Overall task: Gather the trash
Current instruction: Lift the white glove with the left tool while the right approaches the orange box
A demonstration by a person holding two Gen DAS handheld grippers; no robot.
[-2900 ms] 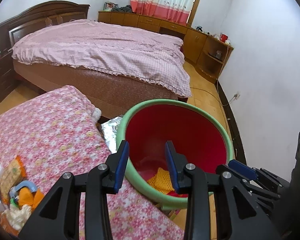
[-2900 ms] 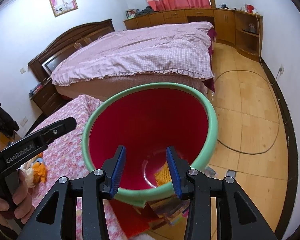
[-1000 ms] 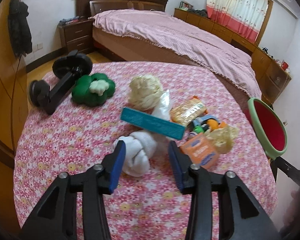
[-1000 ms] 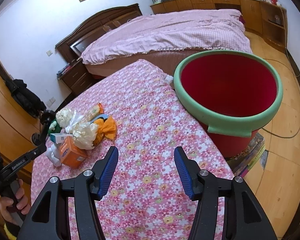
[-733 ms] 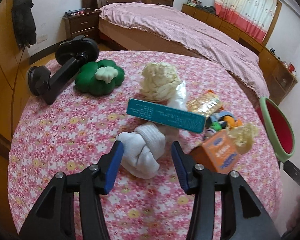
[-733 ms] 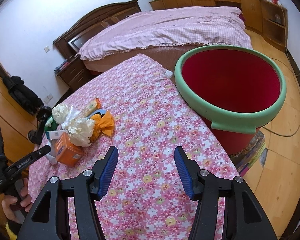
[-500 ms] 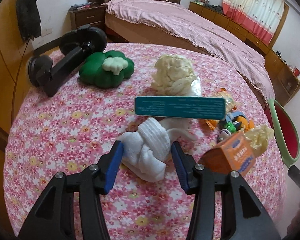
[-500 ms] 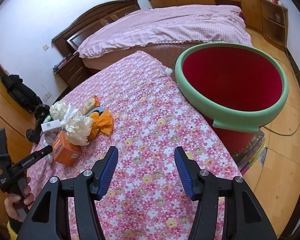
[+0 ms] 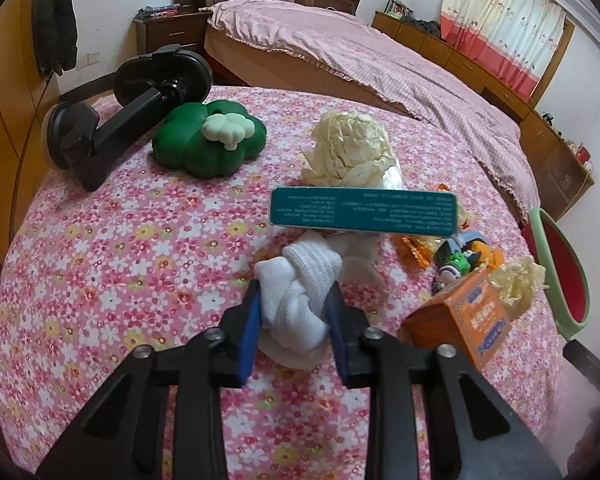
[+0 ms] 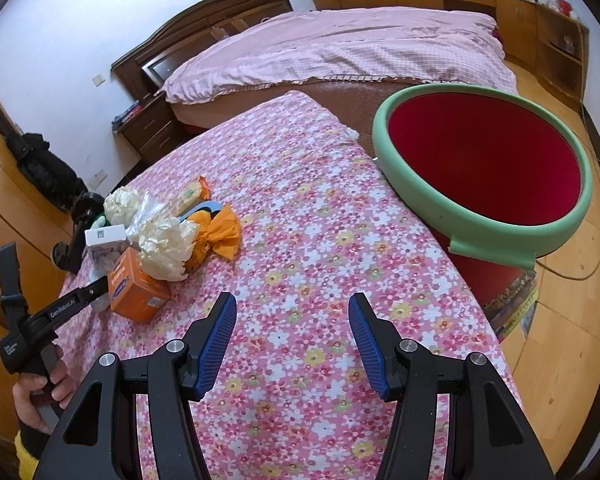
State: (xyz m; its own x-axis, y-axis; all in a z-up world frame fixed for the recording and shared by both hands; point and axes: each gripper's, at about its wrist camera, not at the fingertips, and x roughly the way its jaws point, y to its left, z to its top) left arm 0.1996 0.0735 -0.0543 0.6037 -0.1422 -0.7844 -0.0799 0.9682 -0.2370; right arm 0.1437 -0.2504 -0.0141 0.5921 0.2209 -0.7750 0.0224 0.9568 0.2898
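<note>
The left gripper, jaws closing, clenches the knotted white cloth bundle between its pads: soft, light, compressible, best squeezed mid-knot.

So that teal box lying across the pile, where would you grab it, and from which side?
Probably across its narrow width, near the middle of the teal box, coming down from above. It lies flat and long on the white knotted cloth, so its ends overhang and end grips might tip it. The left gripper is closing around that cloth just now.
</note>
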